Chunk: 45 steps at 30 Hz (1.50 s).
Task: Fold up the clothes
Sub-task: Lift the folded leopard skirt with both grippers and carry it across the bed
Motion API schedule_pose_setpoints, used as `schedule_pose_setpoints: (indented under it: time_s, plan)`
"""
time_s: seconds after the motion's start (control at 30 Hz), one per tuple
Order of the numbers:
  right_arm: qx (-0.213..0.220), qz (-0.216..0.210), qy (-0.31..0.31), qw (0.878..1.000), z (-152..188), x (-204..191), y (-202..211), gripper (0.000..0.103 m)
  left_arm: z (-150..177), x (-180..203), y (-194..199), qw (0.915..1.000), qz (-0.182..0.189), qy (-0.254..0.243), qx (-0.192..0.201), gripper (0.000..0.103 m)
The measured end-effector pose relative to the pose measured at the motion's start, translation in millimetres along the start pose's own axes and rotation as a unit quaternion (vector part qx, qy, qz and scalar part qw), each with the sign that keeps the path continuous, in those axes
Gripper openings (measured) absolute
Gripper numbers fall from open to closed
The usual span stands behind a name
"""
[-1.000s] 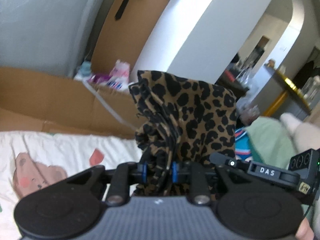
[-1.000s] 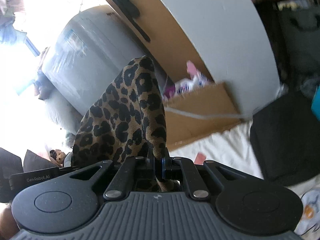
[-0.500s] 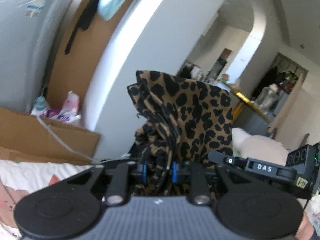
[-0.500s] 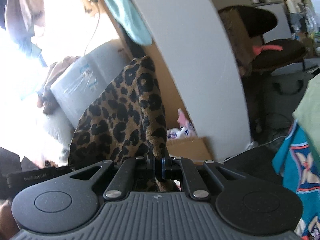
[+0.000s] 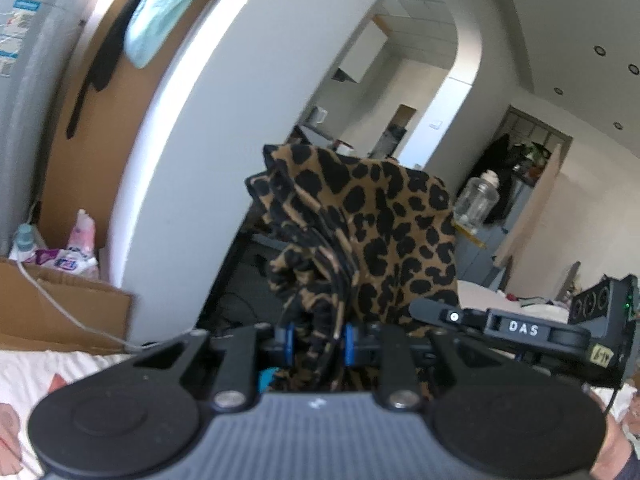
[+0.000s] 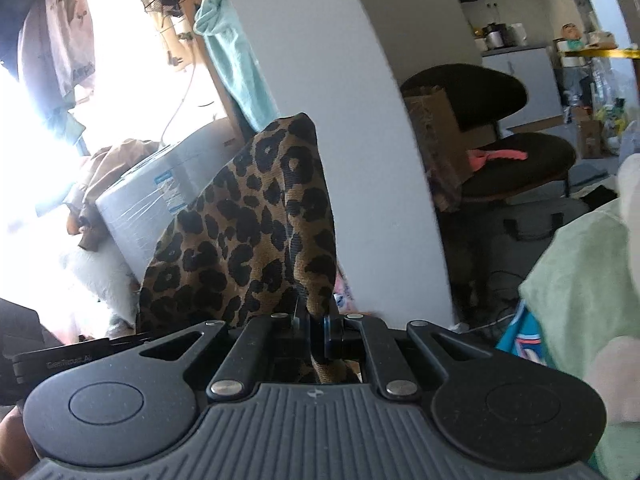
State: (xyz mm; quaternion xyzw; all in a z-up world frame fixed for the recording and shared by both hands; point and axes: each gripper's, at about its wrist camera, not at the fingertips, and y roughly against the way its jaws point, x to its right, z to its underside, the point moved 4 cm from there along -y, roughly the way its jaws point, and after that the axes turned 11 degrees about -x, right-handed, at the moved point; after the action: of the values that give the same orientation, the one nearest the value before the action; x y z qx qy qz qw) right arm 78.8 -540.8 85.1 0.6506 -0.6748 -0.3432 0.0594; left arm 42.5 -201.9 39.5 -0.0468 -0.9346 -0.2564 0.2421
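The leopard-print garment (image 5: 372,224) is lifted in the air, pinched at two places; in the left wrist view a thick, gathered bunch of it stands up between the left tongs (image 5: 318,340), which are clamped on that bunch; in the right wrist view a thinner fold (image 6: 256,224) rises from the right tongs (image 6: 316,330), nearly closed and gripping it; behind it stands a white pillar (image 6: 340,80) with a pale teal cloth (image 6: 232,60) hanging beside; below left lies a cardboard box (image 5: 60,304) next to a printed bed sheet (image 5: 36,376); a light green garment (image 6: 580,280) sits at the right.
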Motion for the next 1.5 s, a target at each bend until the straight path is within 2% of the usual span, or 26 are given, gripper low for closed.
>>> schedule_pose_setpoints:
  time_s: [0.3, 0.47, 0.63, 0.87, 1.07, 1.17, 1.5]
  plan:
    - [0.011, 0.029, 0.014, 0.999, -9, 19, 7, 0.004, -3, 4, -27, 0.9998, 0.015, -0.01, -0.001, 0.024]
    - [0.019, 0.035, -0.011, 0.999, -3, 40, -10, 0.004, 3, 6, -35, 0.9996, 0.014, -0.024, -0.002, 0.024]
    - [0.03, 0.055, 0.005, 0.998, 11, 52, -29, 0.005, 17, -1, -56, 0.999, 0.015, -0.042, -0.001, 0.024]
    - [0.033, 0.087, -0.002, 0.996, 39, 81, -68, 0.005, 43, -27, -105, 0.9983, 0.033, -0.04, -0.025, 0.024]
    - [0.027, 0.115, -0.004, 0.993, 69, 111, -100, 0.004, 76, -54, -153, 0.9983, 0.041, -0.018, -0.036, 0.023]
    - [0.015, 0.129, -0.003, 0.992, 84, 127, -117, 0.004, 92, -60, -174, 0.998, 0.043, -0.024, -0.04, 0.023]
    - [-0.027, 0.155, 0.004, 0.988, 129, 170, -157, 0.004, 147, -85, -225, 0.997, 0.054, 0.009, -0.055, 0.023]
